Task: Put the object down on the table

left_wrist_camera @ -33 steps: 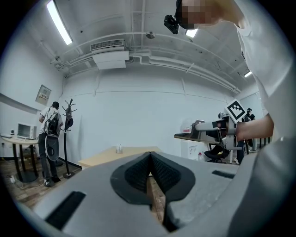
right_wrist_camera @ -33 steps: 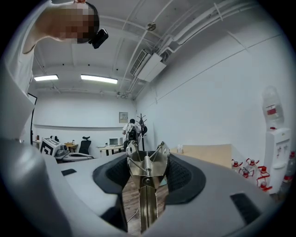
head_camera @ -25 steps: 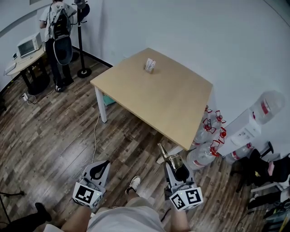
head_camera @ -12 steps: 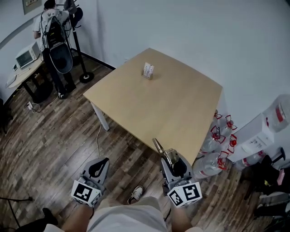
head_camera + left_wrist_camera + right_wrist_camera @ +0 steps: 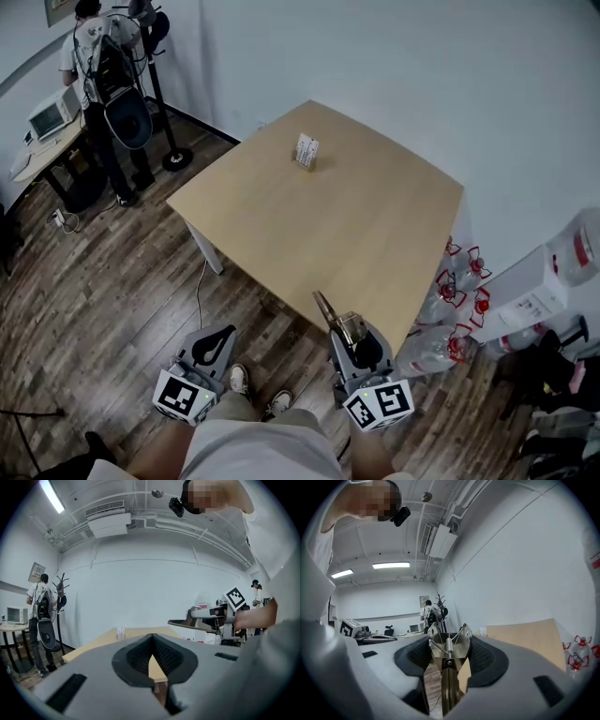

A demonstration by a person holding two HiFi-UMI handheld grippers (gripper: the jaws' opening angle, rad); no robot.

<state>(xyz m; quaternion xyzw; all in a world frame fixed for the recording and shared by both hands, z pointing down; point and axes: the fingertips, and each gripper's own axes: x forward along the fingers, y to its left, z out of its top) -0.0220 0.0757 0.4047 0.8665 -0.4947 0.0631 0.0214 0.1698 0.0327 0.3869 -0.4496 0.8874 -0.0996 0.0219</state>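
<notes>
The right gripper (image 5: 351,330) clamps its dark pads on a shiny metal spring-hinged tool (image 5: 330,311), jaws held fairly wide by the tool's sprung end; the tool's long flat arm points toward the near edge of the light wooden square table (image 5: 328,216), above it and not resting on it. The left gripper (image 5: 218,341) has its jaws together with nothing between them, off the table's near edge over dark plank floor (image 5: 112,272). A small white card stand (image 5: 307,151) sits upright near the table's far edge
</notes>
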